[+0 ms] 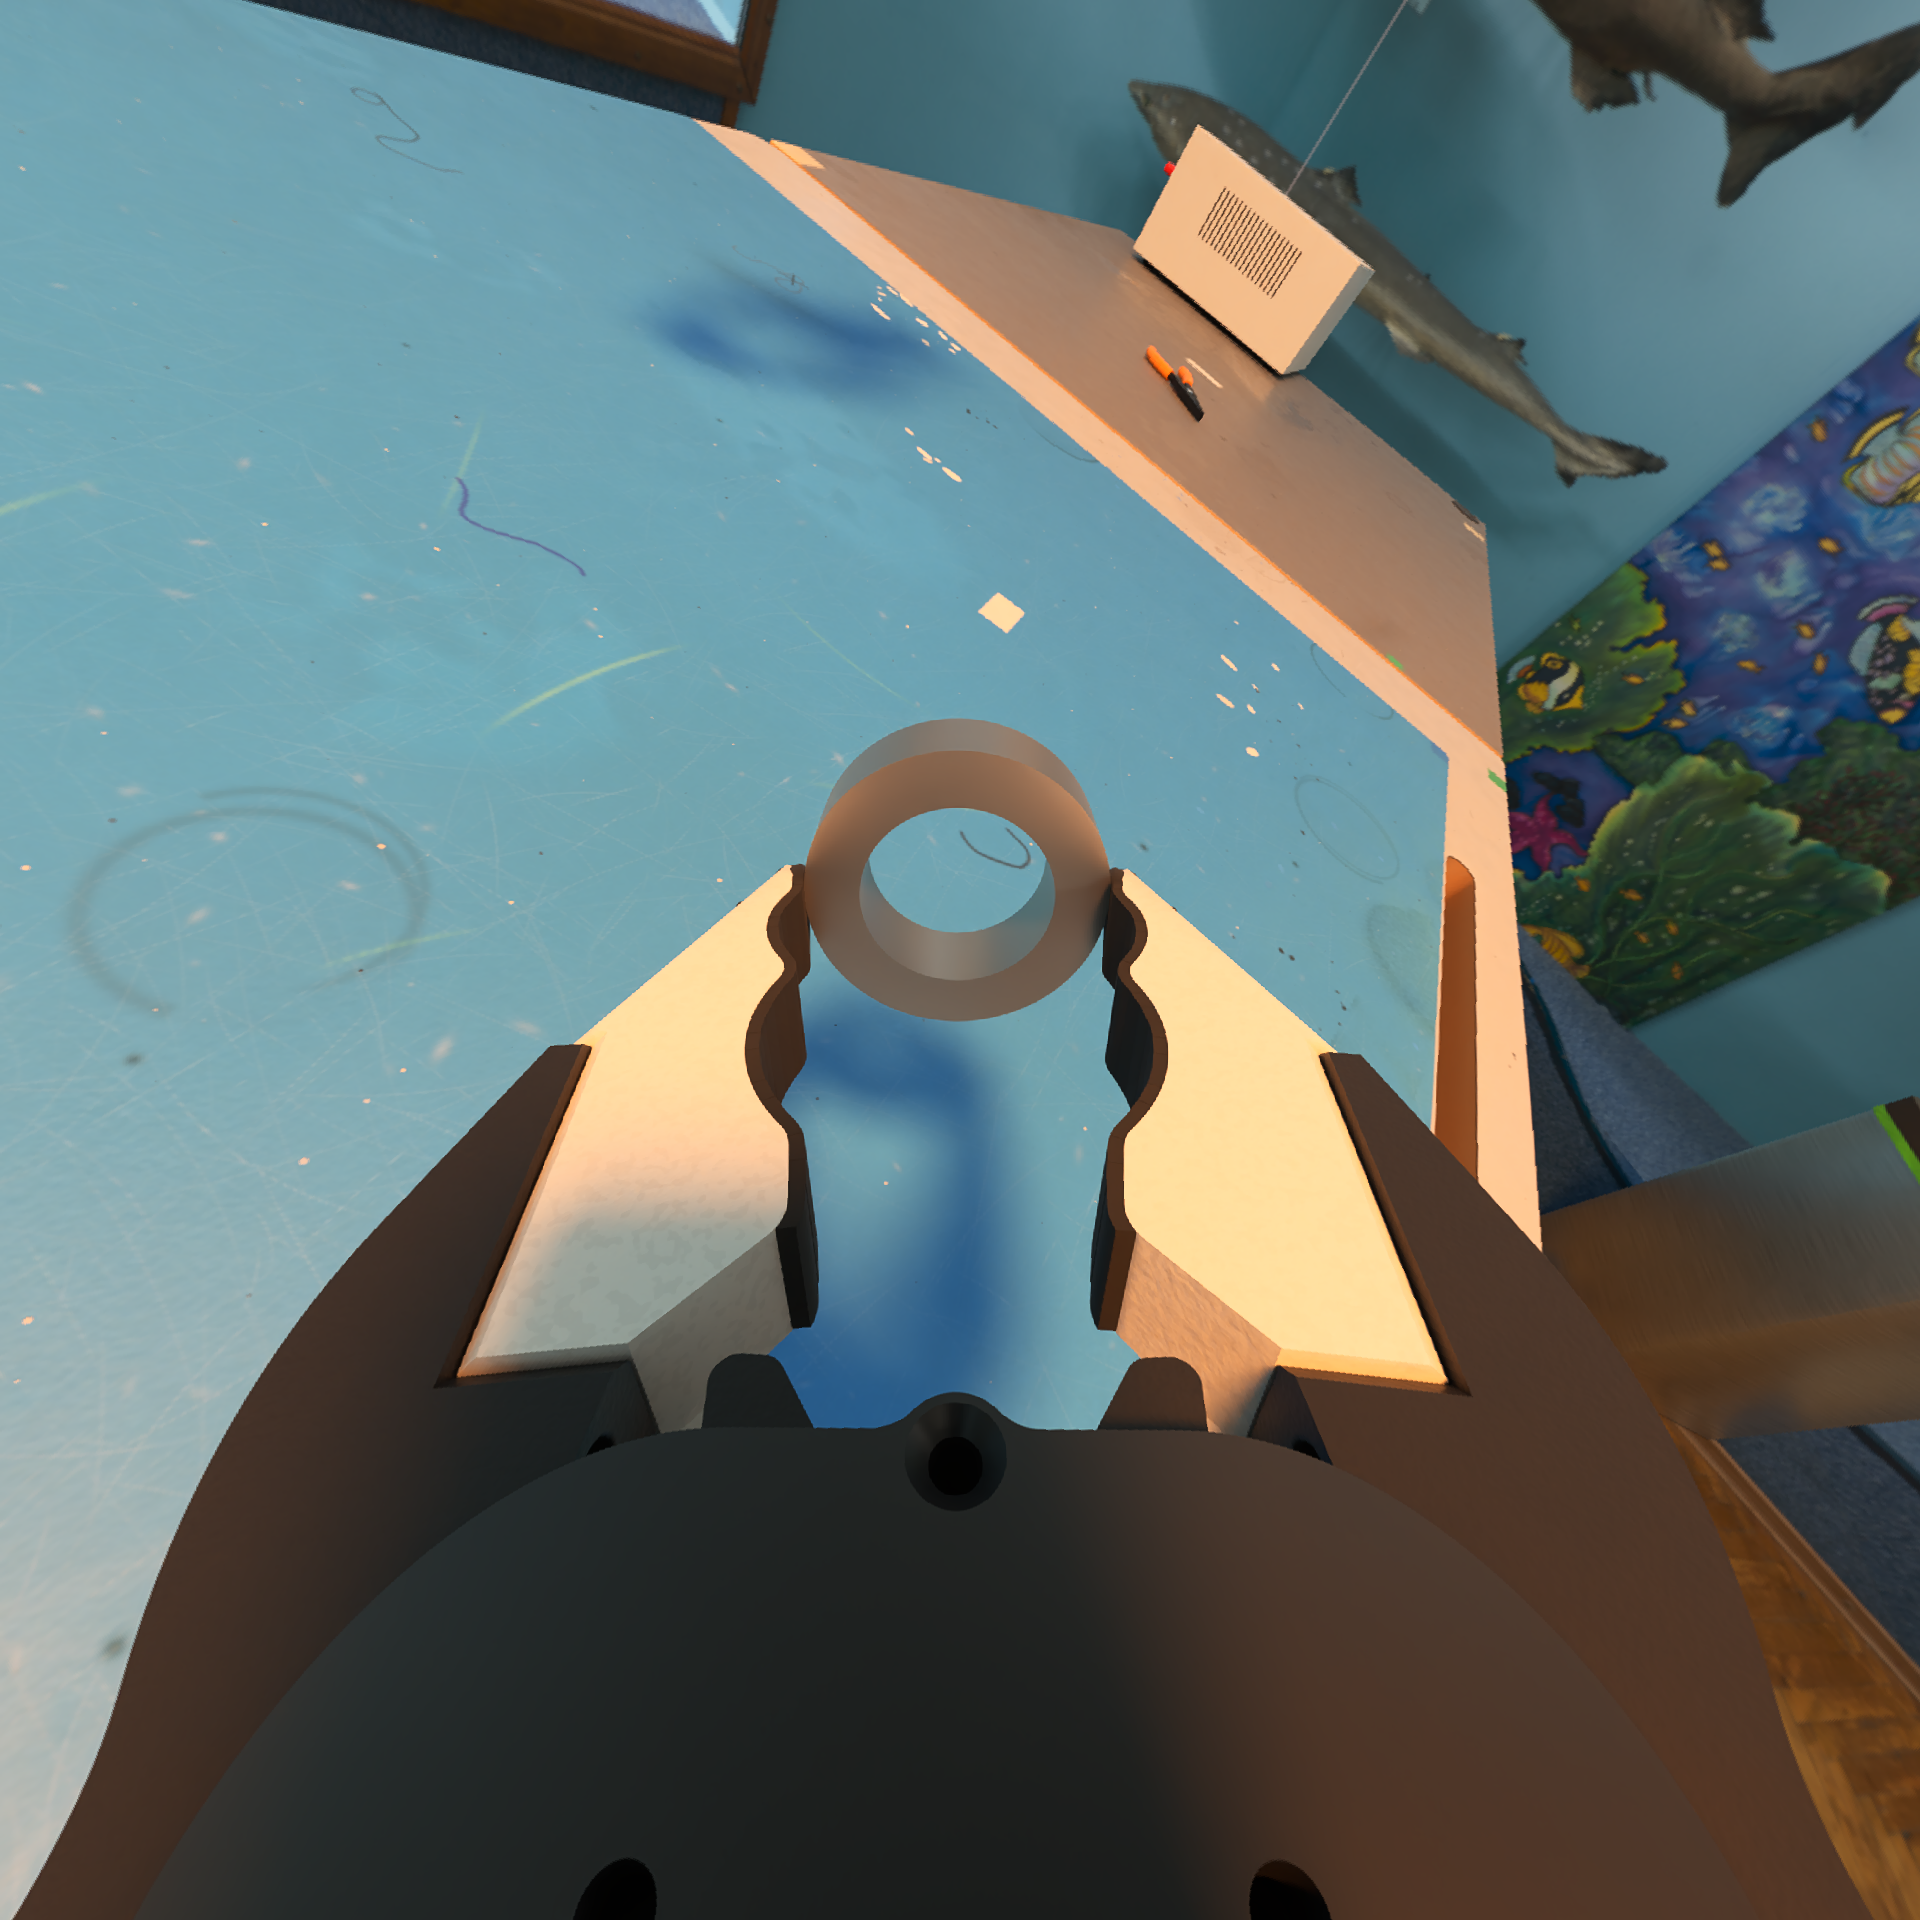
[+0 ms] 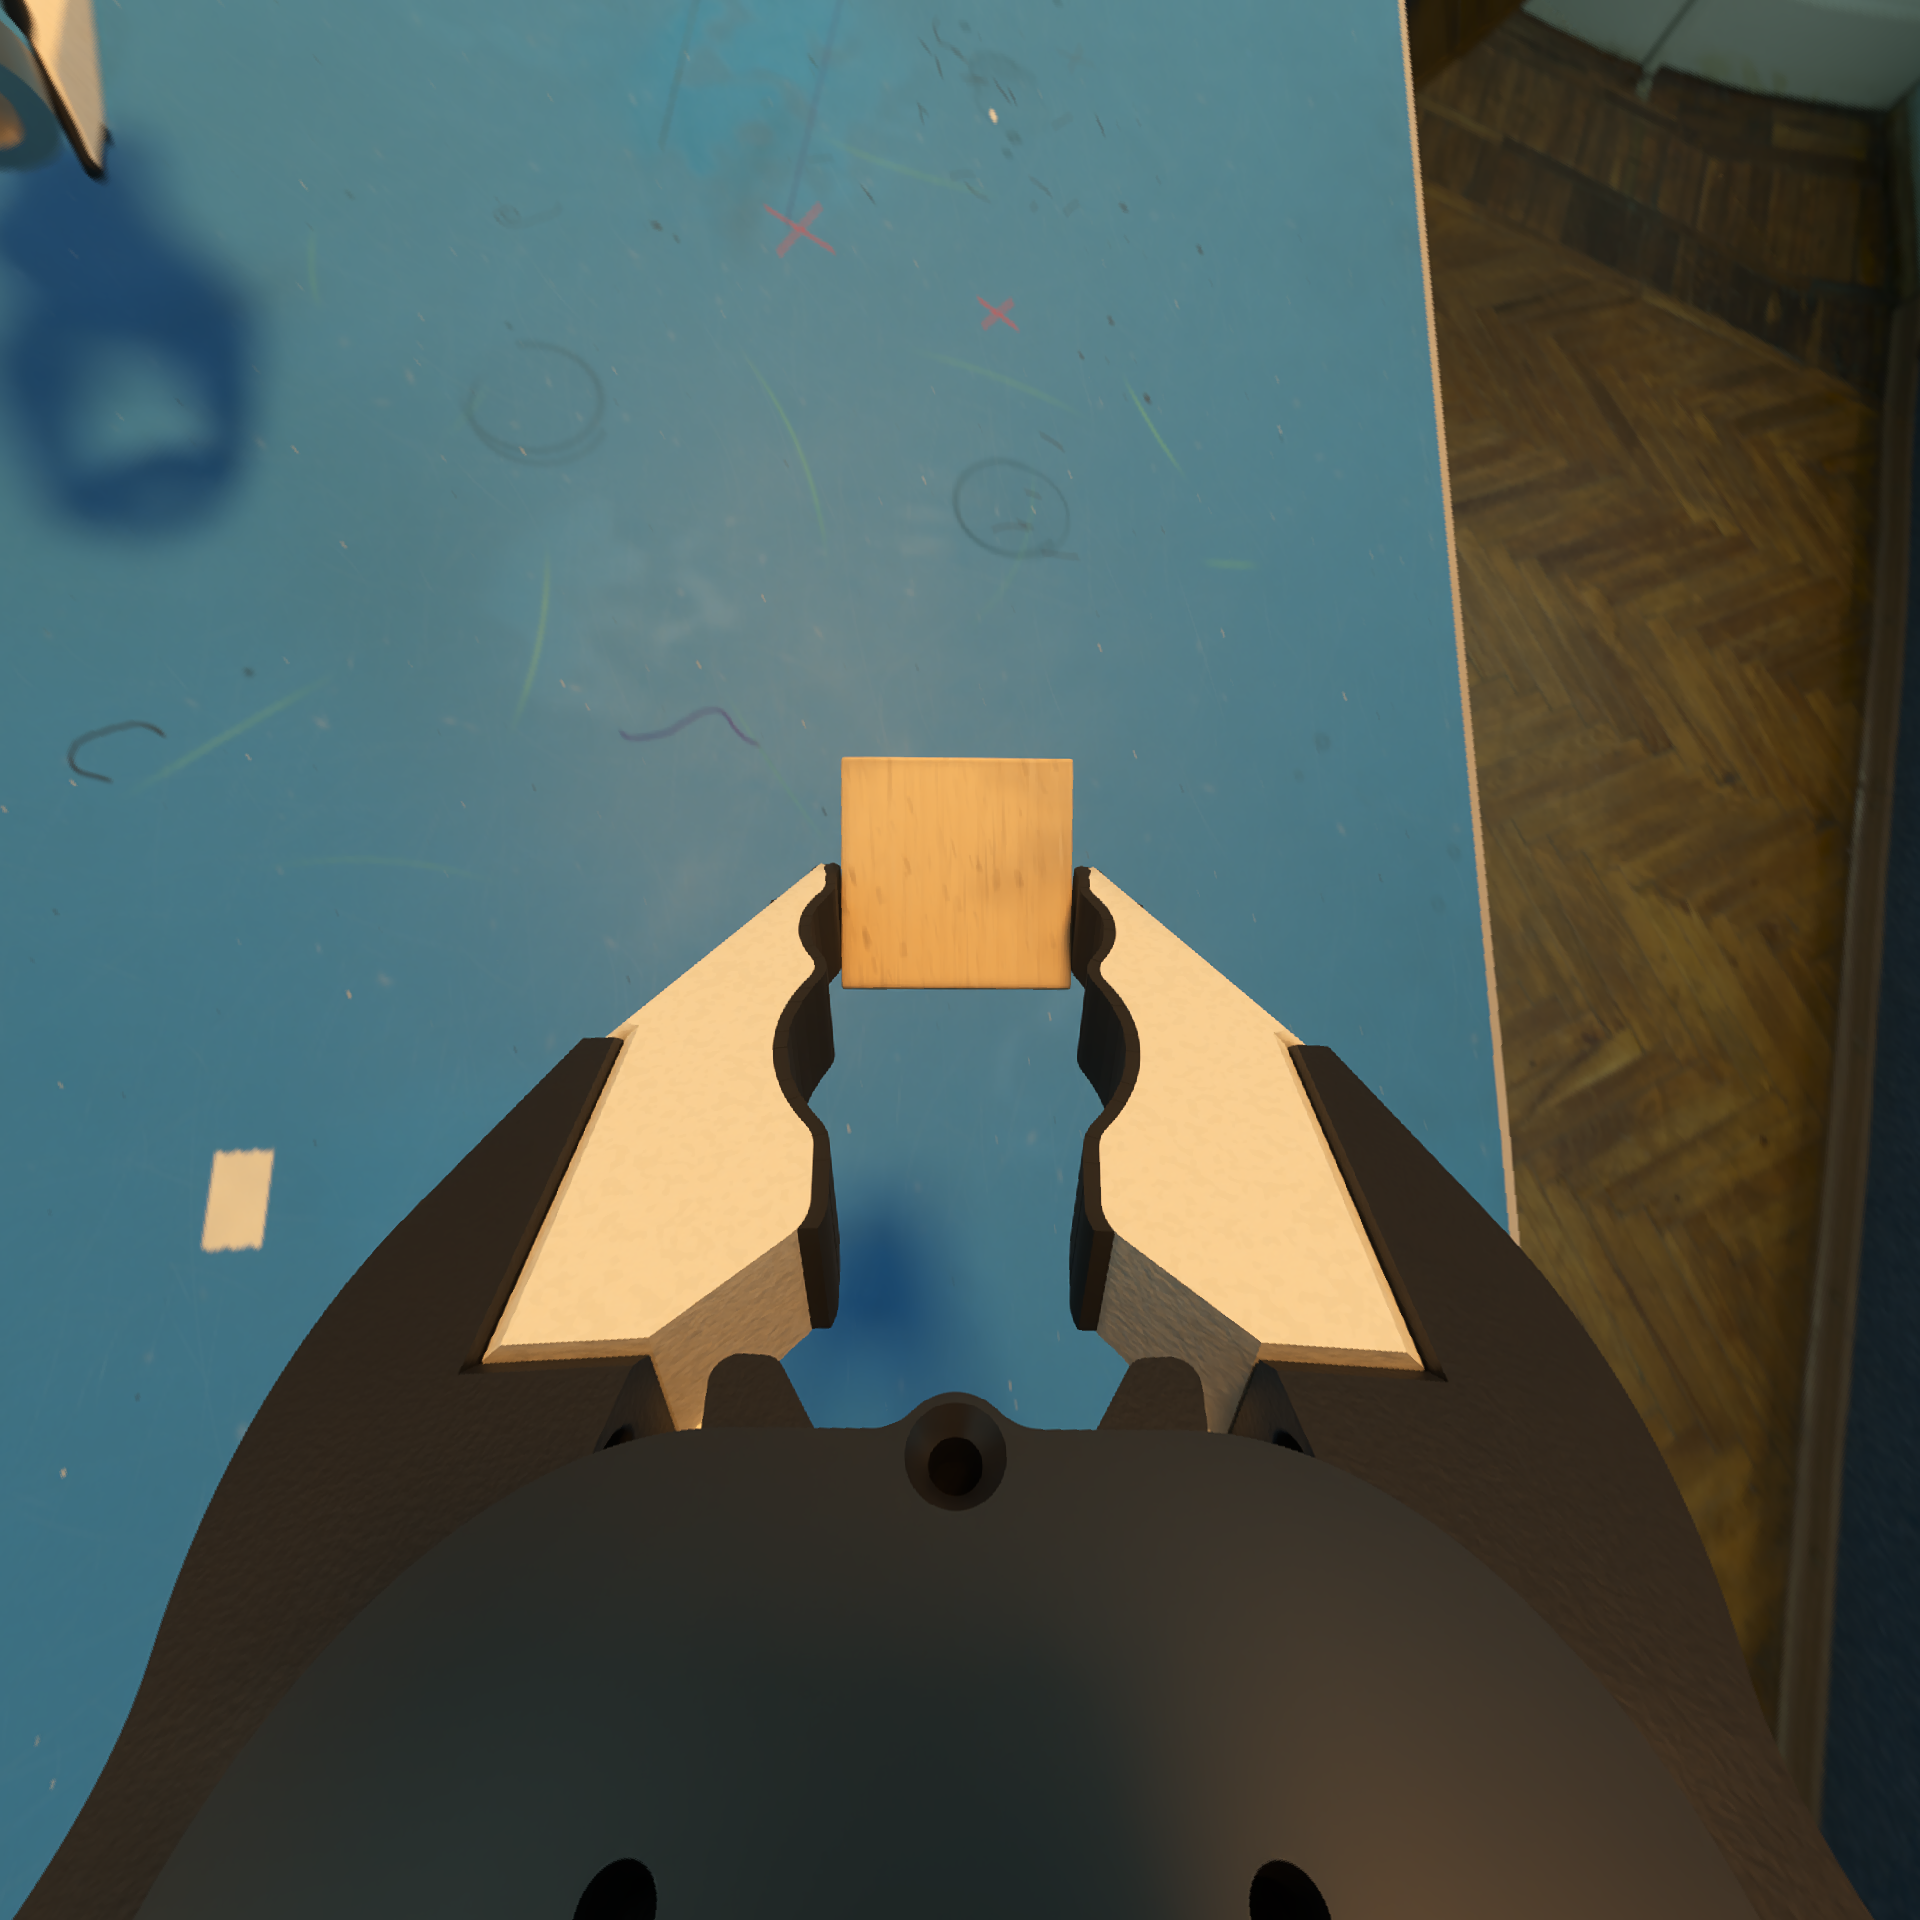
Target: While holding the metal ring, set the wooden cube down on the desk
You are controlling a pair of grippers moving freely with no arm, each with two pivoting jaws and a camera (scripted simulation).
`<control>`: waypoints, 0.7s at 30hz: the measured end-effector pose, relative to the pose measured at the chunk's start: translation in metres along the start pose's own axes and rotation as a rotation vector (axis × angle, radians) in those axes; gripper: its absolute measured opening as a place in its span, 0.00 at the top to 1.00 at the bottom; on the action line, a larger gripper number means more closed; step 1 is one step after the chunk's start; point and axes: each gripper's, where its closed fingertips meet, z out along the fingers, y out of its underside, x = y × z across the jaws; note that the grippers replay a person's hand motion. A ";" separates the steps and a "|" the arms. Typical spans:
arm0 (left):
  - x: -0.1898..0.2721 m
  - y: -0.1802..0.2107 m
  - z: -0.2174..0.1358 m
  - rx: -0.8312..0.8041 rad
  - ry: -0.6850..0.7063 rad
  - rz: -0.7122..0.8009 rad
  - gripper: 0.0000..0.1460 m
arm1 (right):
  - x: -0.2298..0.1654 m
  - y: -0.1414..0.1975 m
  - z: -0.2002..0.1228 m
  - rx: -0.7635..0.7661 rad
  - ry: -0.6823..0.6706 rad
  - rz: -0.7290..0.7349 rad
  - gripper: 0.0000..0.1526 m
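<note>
In the left wrist view my left gripper (image 1: pixel 956 885) is shut on a grey metal ring (image 1: pixel 940 985), pinched at the fingertips with its hole facing me, above the blue desk (image 1: pixel 416 644). In the right wrist view my right gripper (image 2: pixel 956 883) is shut on a light wooden cube (image 2: pixel 956 831), held at the fingertips above the desk (image 2: pixel 623 935); its shadow lies below, so the cube is off the surface. The left gripper's fingertip (image 2: pixel 73 88) and part of the ring (image 2: pixel 16 120) show at the top left of the right wrist view.
A white vented box (image 1: pixel 1252 249) and an orange-and-black marker (image 1: pixel 1177 381) lie on an adjoining tan tabletop. A white tape piece (image 2: pixel 237 1200) is stuck to the desk. The desk edge (image 2: pixel 1455 623) runs on the right, with wooden floor (image 2: pixel 1662 727) beyond.
</note>
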 end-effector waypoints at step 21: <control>0.031 -0.009 0.001 -0.024 0.009 -0.018 0.61 | 0.041 0.172 -0.016 -0.227 -0.031 0.136 0.71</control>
